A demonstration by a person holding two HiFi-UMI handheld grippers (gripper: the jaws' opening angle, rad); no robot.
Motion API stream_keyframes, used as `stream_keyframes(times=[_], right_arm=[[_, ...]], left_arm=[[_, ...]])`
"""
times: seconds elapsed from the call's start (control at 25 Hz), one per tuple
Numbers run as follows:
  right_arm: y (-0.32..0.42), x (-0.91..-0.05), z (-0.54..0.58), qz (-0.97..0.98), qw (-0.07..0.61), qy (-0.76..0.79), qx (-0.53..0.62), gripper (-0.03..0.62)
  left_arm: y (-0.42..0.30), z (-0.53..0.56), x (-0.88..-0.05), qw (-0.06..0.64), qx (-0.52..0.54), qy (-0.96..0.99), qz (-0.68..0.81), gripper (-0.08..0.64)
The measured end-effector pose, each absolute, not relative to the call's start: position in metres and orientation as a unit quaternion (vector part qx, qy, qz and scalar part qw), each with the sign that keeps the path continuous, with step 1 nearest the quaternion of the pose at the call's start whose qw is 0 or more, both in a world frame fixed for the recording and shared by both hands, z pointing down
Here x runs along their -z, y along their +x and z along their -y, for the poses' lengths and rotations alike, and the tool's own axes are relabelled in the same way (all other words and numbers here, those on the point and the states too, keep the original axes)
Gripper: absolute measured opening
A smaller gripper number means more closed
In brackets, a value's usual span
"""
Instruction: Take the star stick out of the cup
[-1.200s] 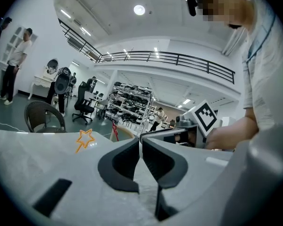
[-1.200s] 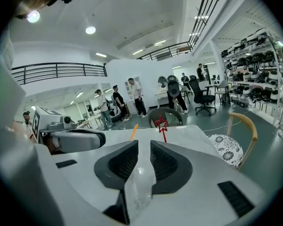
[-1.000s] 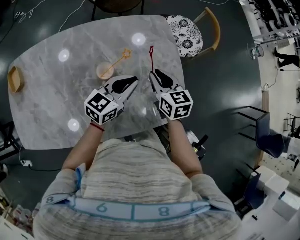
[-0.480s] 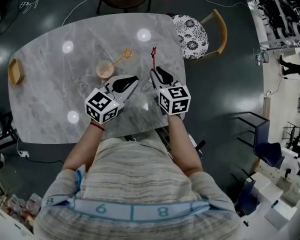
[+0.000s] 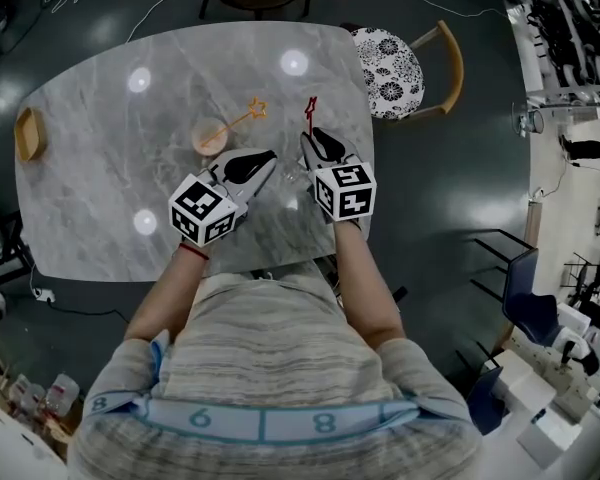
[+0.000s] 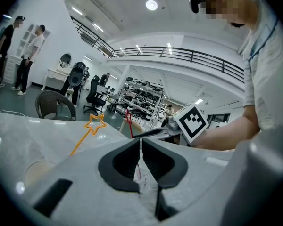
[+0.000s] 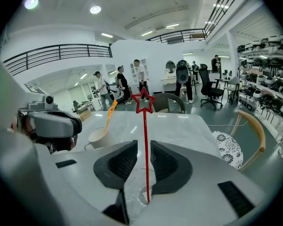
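Grey marble table (image 5: 100,198) fills the head view, with a patterned chair cushion (image 5: 388,58) off its far right corner and a small wooden dish (image 5: 27,133) at its left edge. Near the middle stands a cream cup (image 5: 209,136), and an orange star stick (image 5: 242,118) leans out of it toward the far right.

Toward the near right edge sits a clear cup (image 5: 291,175), hard to make out from above. The red star stick (image 5: 309,116) stands upright in it, foot on the cup's bottom and star on top.

The left gripper (image 5: 270,158) comes at this cup from the left. Its jaws are all but together, and a thin pale edge between them seems to be the cup's wall. The right gripper (image 5: 308,143) reaches in from the near side, its jaws a narrow gap apart on either side of the red stick's shaft. Neither pad (image 7: 162,161) is plainly pressing it.

Set against a second ago, little differs. The red stick is as upright and as deep in the clear cup, and the cream cup and orange stick lie as they did. The right gripper's marker cube has edged slightly further in over the table
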State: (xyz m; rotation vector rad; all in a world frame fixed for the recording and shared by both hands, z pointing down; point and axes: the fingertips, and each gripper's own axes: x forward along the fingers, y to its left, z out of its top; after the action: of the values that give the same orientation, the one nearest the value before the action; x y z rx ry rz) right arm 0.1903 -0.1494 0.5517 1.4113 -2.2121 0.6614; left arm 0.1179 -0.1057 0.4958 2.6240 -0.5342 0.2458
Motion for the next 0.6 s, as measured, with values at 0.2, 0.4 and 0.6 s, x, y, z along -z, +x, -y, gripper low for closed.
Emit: stream_keyframes(times=[0.2, 0.4, 0.6], right_arm=[[0.19, -0.5553, 0.1524, 0.797, 0.227, 0.506, -0.238, 0.052], [0.1911, -0.5561, 0.1518, 0.797, 0.228, 0.505, -0.239, 0.021], [0.191, -0.5545, 0.1528, 0.797, 0.227, 0.505, -0.242, 0.021]], left_arm=[[0.118, 0.1092, -0.4988, 0.23, -0.09, 0.949, 0.195, 0.016], [0.1196, 0.1102, -0.5004, 0.233, -0.089, 0.949, 0.195, 0.017], [0.1188, 0.1112, -0.4998, 0.234, -0.089, 0.948, 0.195, 0.016]])
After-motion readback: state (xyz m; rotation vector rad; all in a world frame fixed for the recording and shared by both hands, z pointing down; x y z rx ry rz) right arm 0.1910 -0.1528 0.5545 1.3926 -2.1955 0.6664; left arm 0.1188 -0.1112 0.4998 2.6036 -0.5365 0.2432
